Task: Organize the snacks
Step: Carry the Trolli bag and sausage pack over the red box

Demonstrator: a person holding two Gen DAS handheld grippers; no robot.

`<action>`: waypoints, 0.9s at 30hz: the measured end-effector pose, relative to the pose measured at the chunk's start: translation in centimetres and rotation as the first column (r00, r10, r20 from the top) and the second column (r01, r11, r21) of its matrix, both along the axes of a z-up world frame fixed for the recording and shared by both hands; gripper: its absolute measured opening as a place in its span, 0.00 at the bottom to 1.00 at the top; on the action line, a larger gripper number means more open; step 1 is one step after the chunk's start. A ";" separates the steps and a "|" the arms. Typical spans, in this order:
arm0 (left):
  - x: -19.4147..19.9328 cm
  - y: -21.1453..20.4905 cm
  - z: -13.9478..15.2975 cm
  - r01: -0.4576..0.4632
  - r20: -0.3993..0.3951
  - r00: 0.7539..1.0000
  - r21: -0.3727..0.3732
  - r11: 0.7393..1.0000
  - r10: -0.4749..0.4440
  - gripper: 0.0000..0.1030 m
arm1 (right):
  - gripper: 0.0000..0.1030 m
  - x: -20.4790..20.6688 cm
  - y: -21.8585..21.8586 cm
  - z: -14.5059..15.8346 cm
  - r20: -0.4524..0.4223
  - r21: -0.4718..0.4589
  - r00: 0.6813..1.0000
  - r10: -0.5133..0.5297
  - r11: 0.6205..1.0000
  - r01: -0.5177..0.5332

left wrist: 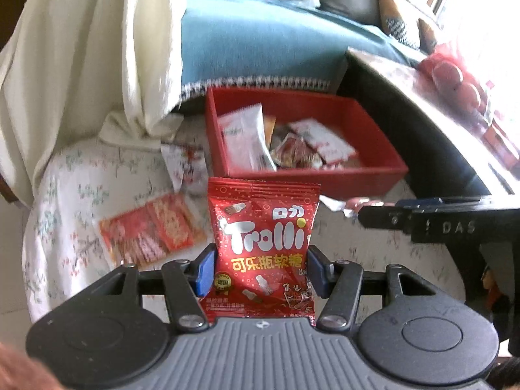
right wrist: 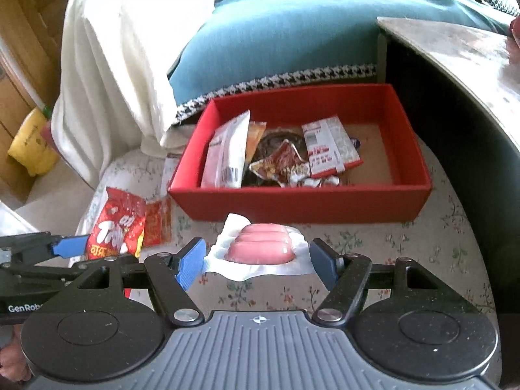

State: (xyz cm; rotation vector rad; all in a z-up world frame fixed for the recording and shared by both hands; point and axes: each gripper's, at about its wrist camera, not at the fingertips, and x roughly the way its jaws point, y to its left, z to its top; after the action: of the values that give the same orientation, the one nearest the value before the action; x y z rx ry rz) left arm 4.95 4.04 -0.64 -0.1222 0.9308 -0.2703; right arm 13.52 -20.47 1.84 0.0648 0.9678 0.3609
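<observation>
My left gripper (left wrist: 260, 268) is shut on a red Trolli candy bag (left wrist: 261, 247), held upright above the floral cloth in front of the red box (left wrist: 325, 178). The bag also shows in the right wrist view (right wrist: 115, 230), clamped by the left gripper's blue pads. My right gripper (right wrist: 256, 261) is open, its fingers on either side of a white pack of pink sausages (right wrist: 261, 248) lying on the cloth before the red box (right wrist: 302, 203). The box holds several snack packets (right wrist: 325, 149).
A red-orange snack packet (left wrist: 152, 227) lies on the floral cloth at left, with a white packet (left wrist: 182, 165) beside the box. A blue sofa (right wrist: 292, 32) and white blanket (right wrist: 123, 48) lie behind. A dark table (right wrist: 455, 65) stands at right.
</observation>
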 end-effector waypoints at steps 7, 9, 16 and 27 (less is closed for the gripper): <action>2.2 0.0 2.5 -0.019 0.074 0.997 -0.001 1.000 0.019 0.48 | 0.74 1.9 -0.5 2.0 0.054 0.042 0.998 -0.025 0.999 0.023; 3.1 0.3 3.7 -0.028 0.108 0.994 -0.008 1.000 0.029 0.48 | 0.74 2.7 -0.5 2.5 0.074 0.039 0.997 -0.032 0.999 0.030; 6.4 0.2 5.9 -0.045 0.178 0.983 -0.010 0.999 0.046 0.48 | 0.74 6.5 -1.3 2.7 0.074 0.053 0.993 -0.087 0.995 0.084; 11.5 -2.5 4.3 -0.046 0.138 0.989 0.006 0.999 0.045 0.48 | 0.74 12.0 -3.0 0.5 0.038 0.029 0.989 -0.145 0.989 0.144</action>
State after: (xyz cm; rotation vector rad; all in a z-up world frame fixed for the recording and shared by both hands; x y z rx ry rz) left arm 16.48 1.53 3.62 -0.1143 0.7909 -0.2291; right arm 25.55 -23.45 2.30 0.1504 0.9132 0.2405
